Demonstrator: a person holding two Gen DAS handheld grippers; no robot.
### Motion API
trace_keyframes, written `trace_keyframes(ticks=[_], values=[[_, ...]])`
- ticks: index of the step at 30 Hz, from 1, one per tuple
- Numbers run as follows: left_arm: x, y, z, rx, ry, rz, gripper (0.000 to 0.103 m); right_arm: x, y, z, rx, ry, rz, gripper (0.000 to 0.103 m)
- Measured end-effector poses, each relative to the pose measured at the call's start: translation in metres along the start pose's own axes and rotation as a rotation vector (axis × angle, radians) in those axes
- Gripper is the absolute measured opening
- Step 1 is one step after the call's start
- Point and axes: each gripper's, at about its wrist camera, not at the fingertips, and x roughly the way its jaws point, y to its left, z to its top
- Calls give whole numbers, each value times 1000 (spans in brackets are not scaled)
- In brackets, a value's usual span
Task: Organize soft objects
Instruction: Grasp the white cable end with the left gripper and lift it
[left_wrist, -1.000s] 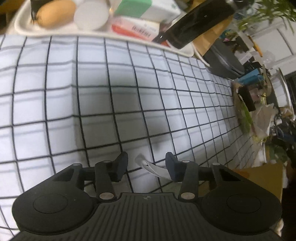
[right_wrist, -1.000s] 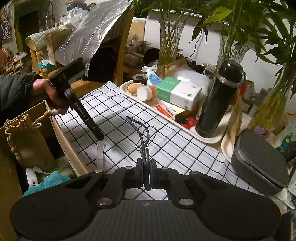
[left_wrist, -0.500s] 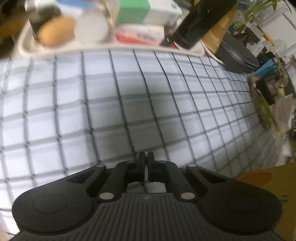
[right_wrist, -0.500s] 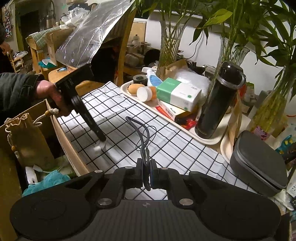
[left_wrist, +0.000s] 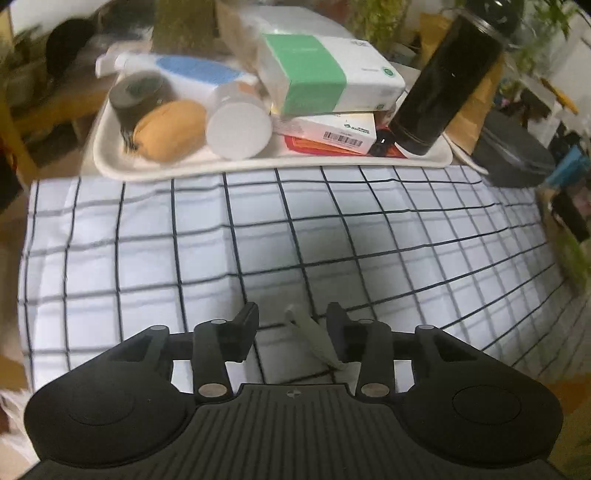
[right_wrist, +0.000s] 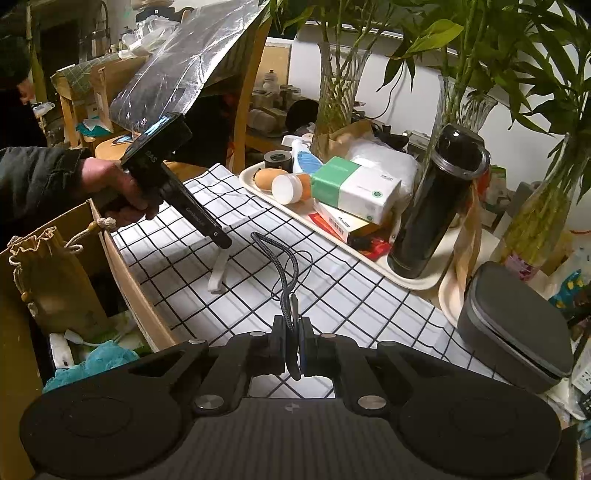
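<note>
My left gripper (left_wrist: 291, 314) is open above the checked cloth (left_wrist: 147, 240). A small white strip (left_wrist: 314, 338) hangs between its fingers, near the right finger; whether it touches it I cannot tell. In the right wrist view the left gripper (right_wrist: 221, 240) is raised, and the white strip (right_wrist: 218, 271) dangles from its tip down to the cloth. My right gripper (right_wrist: 291, 332) is shut on a dark braided cable (right_wrist: 284, 266) that loops up above the cloth. A cardboard box (right_wrist: 122, 280) at the left holds a tan drawstring pouch (right_wrist: 55, 280) and a teal soft thing (right_wrist: 96, 363).
A cream tray (left_wrist: 155, 171) at the far edge holds boxes, a white-lidded jar (left_wrist: 238, 129), an orange pouch (left_wrist: 170, 129) and a tall black bottle (right_wrist: 436, 210). A grey case (right_wrist: 517, 328) lies at the right. Plant vases stand behind.
The left gripper shut half a second ago and is now open again; it has lifted and tilted up, with the white strip hanging at it. The right gripper has stayed still, holding the cable.
</note>
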Motion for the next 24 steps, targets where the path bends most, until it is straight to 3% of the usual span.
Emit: trace_keyframes(ticks=[6, 12, 21, 23, 24], values=[[16, -9, -2, -27, 116, -69, 41, 0, 0, 1, 0, -3, 1, 9], [19, -21, -3, 13, 105, -38, 40, 0, -1, 1, 4, -5, -1, 9], [24, -47, -10, 213, 66, 52, 40, -2, -1, 2, 1, -9, -3, 9], [24, -55, -15, 296, 54, 96, 33, -2, -1, 2, 4, -10, -3, 9], [24, -57, -18, 328, 45, 126, 21, -2, -1, 2, 4, -10, -4, 9]])
